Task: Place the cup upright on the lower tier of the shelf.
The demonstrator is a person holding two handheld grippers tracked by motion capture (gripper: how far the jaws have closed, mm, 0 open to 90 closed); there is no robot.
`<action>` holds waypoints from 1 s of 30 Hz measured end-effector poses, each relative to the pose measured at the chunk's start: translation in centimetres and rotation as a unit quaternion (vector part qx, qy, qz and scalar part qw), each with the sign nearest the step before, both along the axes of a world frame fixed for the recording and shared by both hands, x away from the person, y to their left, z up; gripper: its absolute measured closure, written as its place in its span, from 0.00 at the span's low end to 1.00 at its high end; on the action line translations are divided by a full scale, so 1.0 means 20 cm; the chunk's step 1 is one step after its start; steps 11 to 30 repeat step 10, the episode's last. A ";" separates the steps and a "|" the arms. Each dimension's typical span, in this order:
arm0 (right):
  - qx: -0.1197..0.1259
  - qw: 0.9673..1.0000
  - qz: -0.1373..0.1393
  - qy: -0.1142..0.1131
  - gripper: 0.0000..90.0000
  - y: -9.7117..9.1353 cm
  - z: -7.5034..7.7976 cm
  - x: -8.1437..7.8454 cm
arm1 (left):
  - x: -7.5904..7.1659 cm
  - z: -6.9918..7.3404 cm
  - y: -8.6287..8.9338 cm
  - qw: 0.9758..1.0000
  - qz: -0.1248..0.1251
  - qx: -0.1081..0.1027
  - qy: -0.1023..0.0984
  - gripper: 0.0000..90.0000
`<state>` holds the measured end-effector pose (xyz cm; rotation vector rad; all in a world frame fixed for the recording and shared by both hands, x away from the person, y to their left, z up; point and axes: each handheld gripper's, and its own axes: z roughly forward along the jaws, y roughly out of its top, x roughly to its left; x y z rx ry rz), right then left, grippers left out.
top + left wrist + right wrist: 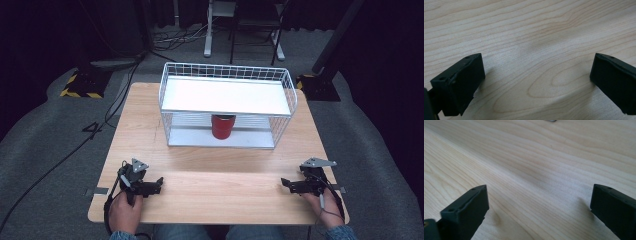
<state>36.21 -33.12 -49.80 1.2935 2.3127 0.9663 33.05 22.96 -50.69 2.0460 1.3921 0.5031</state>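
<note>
From the high view, a red can (223, 126) stands upright on the bottom shelf of a white wire rack (170, 95), under the rack's white top board. The rack sits at the far side of the tabletop (220, 187). The left tongs (159, 183) and the right tongs (284, 183) rest low at the near edge, well apart, tips turned toward each other. The can lies far ahead and between them, about as near to one as the other, so I cannot tell which hand should go.

In the left gripper view, the left tongs (537, 75) stand wide open over bare wood, holding nothing.

In the right gripper view, the right tongs (539, 202) are wide open too, with nothing between them.
</note>
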 end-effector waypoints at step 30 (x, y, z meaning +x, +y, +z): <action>-0.016 1.000 -0.001 -0.025 0.00 0.01 -0.04 -0.01 | 0.00 0.00 0.00 1.000 0.000 -0.001 0.001 0.00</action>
